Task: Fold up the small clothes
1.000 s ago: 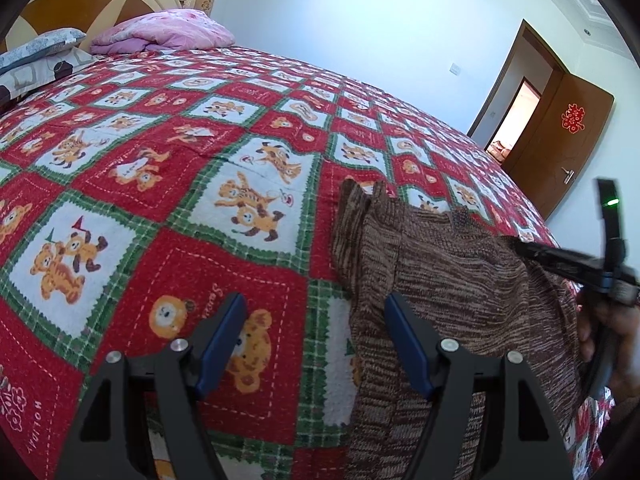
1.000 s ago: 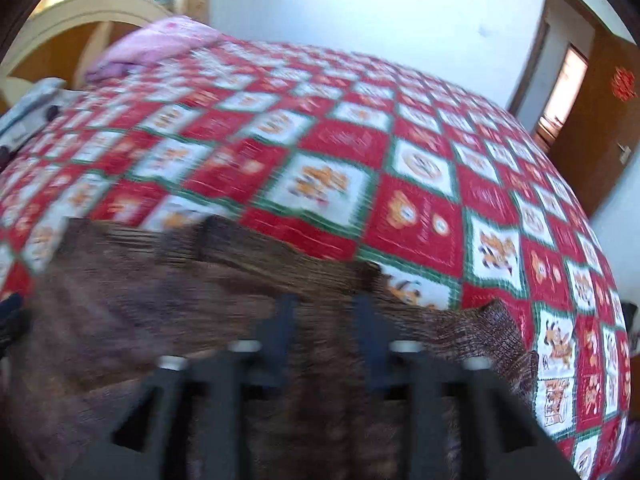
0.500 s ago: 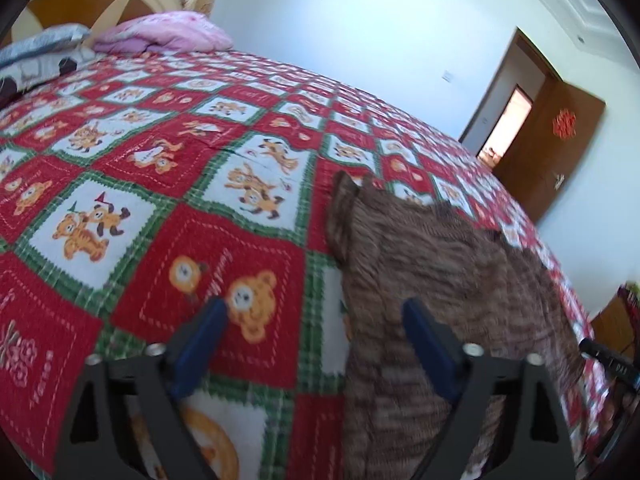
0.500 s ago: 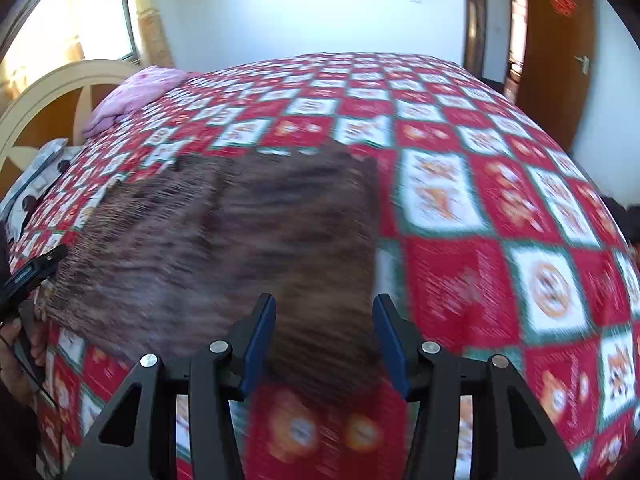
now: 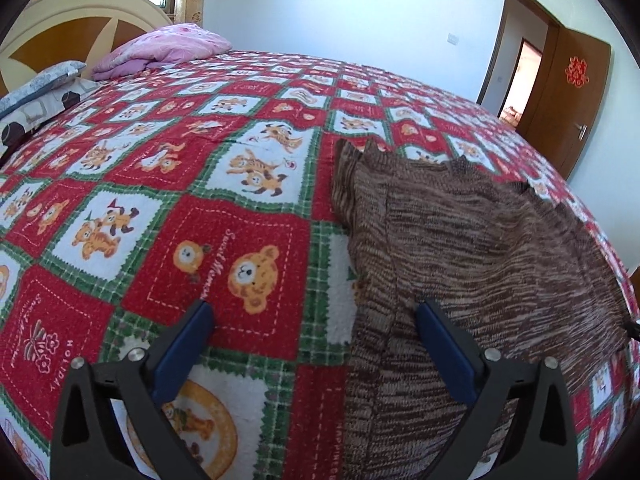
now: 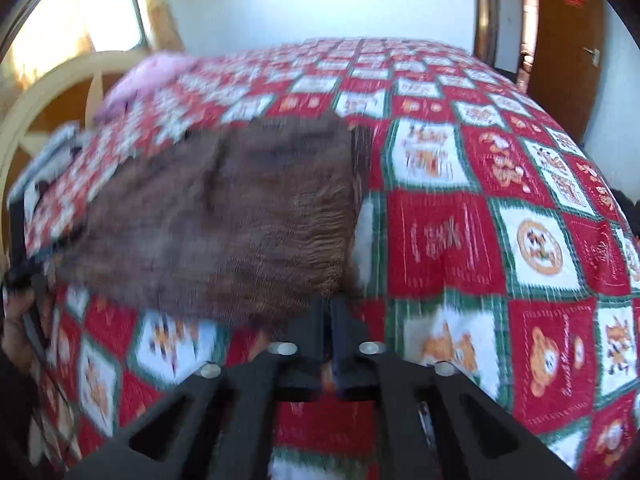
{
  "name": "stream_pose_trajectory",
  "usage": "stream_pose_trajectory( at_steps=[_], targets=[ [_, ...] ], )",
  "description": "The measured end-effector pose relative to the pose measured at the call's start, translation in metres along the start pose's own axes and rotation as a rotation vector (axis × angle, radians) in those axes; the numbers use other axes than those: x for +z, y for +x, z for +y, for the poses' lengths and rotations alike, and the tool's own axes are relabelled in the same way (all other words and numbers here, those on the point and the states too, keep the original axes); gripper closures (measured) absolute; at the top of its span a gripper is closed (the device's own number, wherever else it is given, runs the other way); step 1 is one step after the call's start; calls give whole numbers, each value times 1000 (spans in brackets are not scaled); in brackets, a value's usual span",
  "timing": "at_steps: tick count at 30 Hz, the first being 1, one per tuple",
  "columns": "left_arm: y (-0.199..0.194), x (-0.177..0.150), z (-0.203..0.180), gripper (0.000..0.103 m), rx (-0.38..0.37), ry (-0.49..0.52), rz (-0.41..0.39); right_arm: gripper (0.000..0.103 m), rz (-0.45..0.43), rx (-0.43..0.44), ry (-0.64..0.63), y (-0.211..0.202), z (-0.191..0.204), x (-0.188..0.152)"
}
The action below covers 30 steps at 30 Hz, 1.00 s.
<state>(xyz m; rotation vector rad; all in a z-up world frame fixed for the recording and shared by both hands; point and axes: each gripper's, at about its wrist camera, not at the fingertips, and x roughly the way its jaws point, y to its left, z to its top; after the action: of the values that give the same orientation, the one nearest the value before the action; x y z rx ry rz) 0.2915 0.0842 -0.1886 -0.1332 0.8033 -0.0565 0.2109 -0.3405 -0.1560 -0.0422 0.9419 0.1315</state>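
A small brown knit garment [image 5: 472,248] lies flat on the red, green and white patchwork bedspread [image 5: 224,208]. My left gripper [image 5: 312,320] is open and empty, hovering low over the garment's near left edge, its right finger above the knit. In the blurred right wrist view the garment [image 6: 224,216] lies to the left, and my right gripper [image 6: 326,312] is shut at its near right corner; the jaws seem to pinch the knit edge.
A pink pillow [image 5: 164,46] and grey patterned bedding [image 5: 36,92] lie by the headboard [image 5: 68,28]. A brown door [image 5: 576,92] stands open at the far right. A hand with the left gripper shows at the left edge of the right wrist view [image 6: 20,304].
My right gripper has closed from open and moved to the garment's near right corner. My left gripper has drawn back slightly and stays open.
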Motion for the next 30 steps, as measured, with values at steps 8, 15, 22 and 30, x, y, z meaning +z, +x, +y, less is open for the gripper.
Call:
stream_pose_trajectory(
  at_steps=[8, 15, 22, 30],
  targets=[
    [-3, -4, -1, 0, -8, 17, 0, 68, -90, 116, 165, -5, -13, -1],
    [-14, -17, -10, 18, -7, 77, -32, 98, -57, 56, 81, -7, 0, -12],
    [-18, -22, -6, 16, 13, 60, -34, 100, -12, -15, 17, -11, 3, -29],
    [-18, -21, -5, 14, 5, 47, -35, 69, -119, -147, 13, -37, 18, -7]
  ],
)
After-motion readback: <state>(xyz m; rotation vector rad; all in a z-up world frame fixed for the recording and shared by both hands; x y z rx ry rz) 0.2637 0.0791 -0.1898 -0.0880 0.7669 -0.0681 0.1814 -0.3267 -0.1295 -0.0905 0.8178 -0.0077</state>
